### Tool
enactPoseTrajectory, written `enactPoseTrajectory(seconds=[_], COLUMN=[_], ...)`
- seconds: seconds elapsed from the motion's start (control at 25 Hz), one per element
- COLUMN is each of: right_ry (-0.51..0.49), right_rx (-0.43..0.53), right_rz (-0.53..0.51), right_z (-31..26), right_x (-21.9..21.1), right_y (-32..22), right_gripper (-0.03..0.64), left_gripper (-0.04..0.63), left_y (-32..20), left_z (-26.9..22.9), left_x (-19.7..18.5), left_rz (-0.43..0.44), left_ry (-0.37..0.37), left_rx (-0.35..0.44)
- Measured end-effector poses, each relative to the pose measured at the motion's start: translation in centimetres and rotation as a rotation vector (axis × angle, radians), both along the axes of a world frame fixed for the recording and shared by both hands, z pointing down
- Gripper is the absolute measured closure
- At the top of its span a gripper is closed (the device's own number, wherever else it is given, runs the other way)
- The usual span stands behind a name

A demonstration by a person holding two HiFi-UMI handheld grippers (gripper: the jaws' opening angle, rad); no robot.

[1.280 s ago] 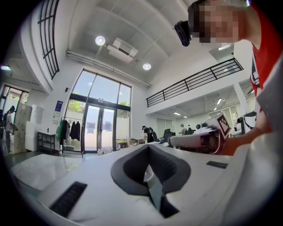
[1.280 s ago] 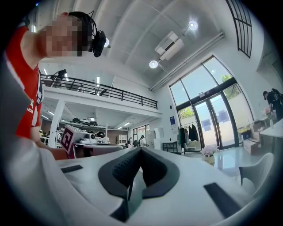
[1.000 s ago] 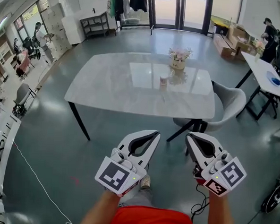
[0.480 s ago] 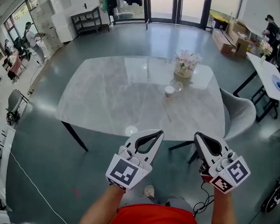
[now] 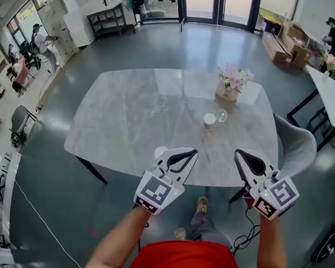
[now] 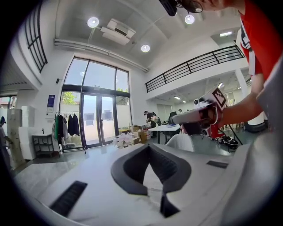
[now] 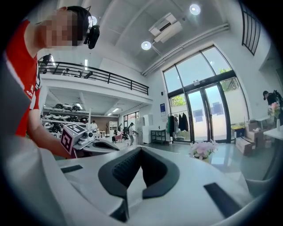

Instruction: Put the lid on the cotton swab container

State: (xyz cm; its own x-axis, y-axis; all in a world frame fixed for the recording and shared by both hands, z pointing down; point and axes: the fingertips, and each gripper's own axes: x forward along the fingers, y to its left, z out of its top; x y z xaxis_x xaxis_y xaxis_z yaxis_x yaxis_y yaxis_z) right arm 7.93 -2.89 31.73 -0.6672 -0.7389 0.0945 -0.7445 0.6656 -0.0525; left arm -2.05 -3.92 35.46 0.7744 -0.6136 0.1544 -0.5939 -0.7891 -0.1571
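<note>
A small white cotton swab container [image 5: 209, 122] stands on the marble table [image 5: 129, 117], right of centre. Just behind it to the right lies a clear round thing [image 5: 222, 115] that looks like the lid. My left gripper [image 5: 192, 153] hangs over the table's near edge, shut and empty. To its right my right gripper [image 5: 240, 154] is also shut and empty. Both are well short of the container. In the left gripper view the jaws [image 6: 148, 145] meet at the tips, and in the right gripper view the jaws [image 7: 140, 149] do too; the container is hidden in both.
A vase of pink flowers [image 5: 233, 83] stands behind the container. A grey chair [image 5: 298, 145] sits at the table's right end. A white side table [image 5: 334, 95] and cardboard boxes [image 5: 291, 47] are at the far right. People stand at the room's edges.
The whole view has come closer to the table. Both grippers, still shut, have moved forward from over the floor to over the table's near edge.
</note>
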Motion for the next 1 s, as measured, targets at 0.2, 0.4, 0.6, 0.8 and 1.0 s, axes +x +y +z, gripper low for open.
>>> enactPoseTrajectory(seconds=[0.2,0.4,0.6,0.8,1.0], right_ry=[0.056,0.145,0.200,0.280,0.372], right_rx=[-0.018,-0.056,-0.096,-0.139,-0.219], right_rz=[-0.017,-0.076,-0.149,-0.203,-0.233], right_z=[2.4,5.1,7.9,10.7,13.9], right_x=[1.9,2.1,3.3,4.1,4.6], right_y=[-5.6,-11.1,-15.4,-18.3,-20.0], right_gripper=[0.623,0.623,0.596,0.577,0.491], left_gripper=[0.574,0.574,0.574,0.566,0.497], left_y=[-4.4,-9.5,-13.4,-16.1,-17.5], left_z=[2.0,3.5,6.3,9.5,13.1], left_x=[1.8,2.3,2.9,3.4,4.3], left_rz=[-0.006,-0.015,-0.031,-0.023,0.048], left_ry=[-0.030,-0.070,-0.120,-0.156,-0.204], left_rx=[-0.021,-0.067,-0.118,-0.182,-0.239])
